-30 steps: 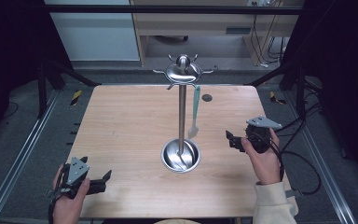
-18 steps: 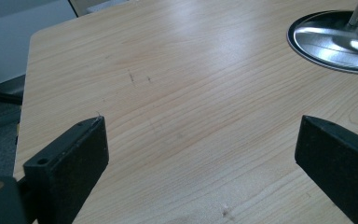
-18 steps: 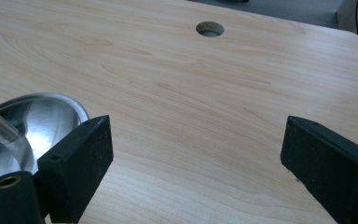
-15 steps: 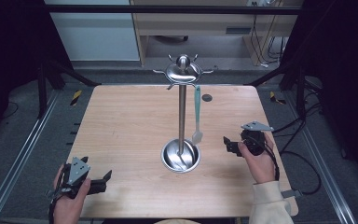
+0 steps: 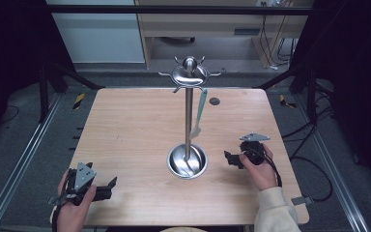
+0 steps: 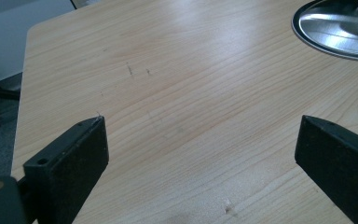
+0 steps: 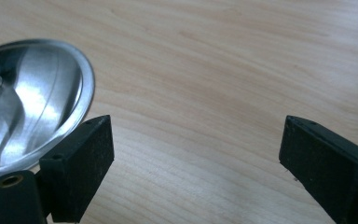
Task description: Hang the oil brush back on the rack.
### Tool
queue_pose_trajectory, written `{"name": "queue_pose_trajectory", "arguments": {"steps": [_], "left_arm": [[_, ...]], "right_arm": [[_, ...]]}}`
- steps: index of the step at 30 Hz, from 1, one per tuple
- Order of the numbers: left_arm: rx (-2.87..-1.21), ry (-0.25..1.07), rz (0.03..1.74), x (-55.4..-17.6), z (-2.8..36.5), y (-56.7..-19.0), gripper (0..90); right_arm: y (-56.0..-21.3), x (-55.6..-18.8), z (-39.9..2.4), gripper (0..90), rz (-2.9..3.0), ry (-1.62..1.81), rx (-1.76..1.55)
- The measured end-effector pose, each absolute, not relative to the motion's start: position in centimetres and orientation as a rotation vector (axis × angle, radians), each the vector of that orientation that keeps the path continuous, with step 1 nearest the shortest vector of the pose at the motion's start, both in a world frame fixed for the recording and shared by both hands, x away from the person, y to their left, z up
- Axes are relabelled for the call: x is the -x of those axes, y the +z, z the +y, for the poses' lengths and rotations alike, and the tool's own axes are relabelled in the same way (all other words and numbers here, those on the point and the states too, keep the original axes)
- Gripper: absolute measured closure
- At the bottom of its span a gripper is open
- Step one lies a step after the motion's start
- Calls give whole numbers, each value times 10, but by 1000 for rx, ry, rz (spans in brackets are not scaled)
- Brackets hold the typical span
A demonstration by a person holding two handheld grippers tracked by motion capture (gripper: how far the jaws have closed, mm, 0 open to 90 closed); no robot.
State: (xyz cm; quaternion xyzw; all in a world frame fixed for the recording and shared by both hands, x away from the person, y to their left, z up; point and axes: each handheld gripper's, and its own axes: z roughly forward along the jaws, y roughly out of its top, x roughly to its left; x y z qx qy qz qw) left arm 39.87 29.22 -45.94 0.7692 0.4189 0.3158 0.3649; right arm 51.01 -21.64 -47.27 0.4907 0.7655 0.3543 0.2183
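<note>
A metal stand rises from the middle of the wooden table (image 5: 125,125). It has a round shiny base dish (image 5: 187,161), a thin pole and a hooked top (image 5: 189,73). A pale green utensil (image 5: 200,113) hangs from one hook, right of the pole. My left gripper (image 5: 110,188) rests at the front left corner, open, with bare wood between its jaws (image 6: 200,126). My right gripper (image 5: 228,159) sits just right of the dish, open and holding nothing (image 7: 196,123). The dish rim (image 7: 28,107) lies beside its left jaw and also shows far off (image 6: 335,28).
A small dark round spot (image 5: 214,101) marks the table's far right part. Metal rails (image 5: 24,159) run along the floor on both sides. A cabinet (image 5: 207,24) and cables stand beyond the far edge. Bare wood lies between the left gripper and the dish.
My right gripper has moved toward the table's front edge and slightly left, closer to the base dish. The left gripper has stayed put.
</note>
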Motion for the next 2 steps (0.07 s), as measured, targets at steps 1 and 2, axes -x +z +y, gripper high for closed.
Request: {"name": "queue_pose_trajectory", "arguments": {"steps": [1,2], "left_arm": [[-1987,814,1078,-399,292,-460,22],[-1991,813,1079,-399,292,-460,22]], "right_arm": [[-475,-511,-215,104,2135,973,-1356],[-477,-511,-214,103,2148,963,-1349]]}}
